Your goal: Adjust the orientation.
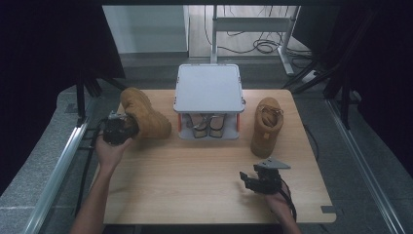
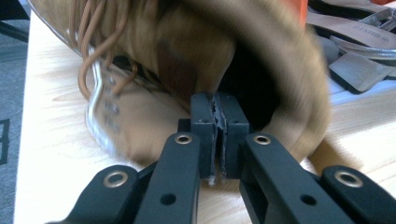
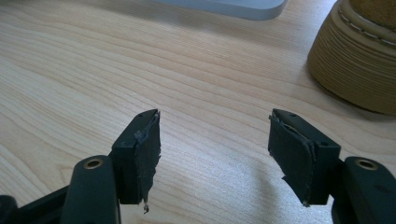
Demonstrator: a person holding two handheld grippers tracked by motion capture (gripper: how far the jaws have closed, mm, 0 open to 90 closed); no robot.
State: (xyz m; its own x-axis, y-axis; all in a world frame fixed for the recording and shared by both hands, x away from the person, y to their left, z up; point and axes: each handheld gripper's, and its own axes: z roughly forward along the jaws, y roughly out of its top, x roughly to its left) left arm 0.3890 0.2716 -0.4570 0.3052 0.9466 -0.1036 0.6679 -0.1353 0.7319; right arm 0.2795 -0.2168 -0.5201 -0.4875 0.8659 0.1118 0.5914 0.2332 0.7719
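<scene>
While the left gripper sits at the left edge of the high view, its jaws are pressed nearly together on the padded collar of a tan boot, as the left gripper view shows: the two black pads meet with only a thin strip of the rim between them. That boot lies tipped on its side at the upper left of the wooden table, toe pointing toward the centre of the frame.

It looks like a thick ankle boot in mustard-tan suede, with a heavy ridged sole, brown laces trailing loose and a dark lining inside the opening. It is probably fairly heavy for a pinch hold, with soft, yielding uppers and a stiff sole, so it may sag or swing from the collar. The collar rim or the heel tab seems the surest place to grip; the suede should not be slippery.

A second tan boot stands upright at the right of centre, its ridged sole at the upper right of the right gripper view. Between the boots stands a small grey rack with sandals beneath its top shelf.

The right gripper, at the lower right of the high view, hangs over bare wood with its jaws spread wide and holding nothing.
</scene>
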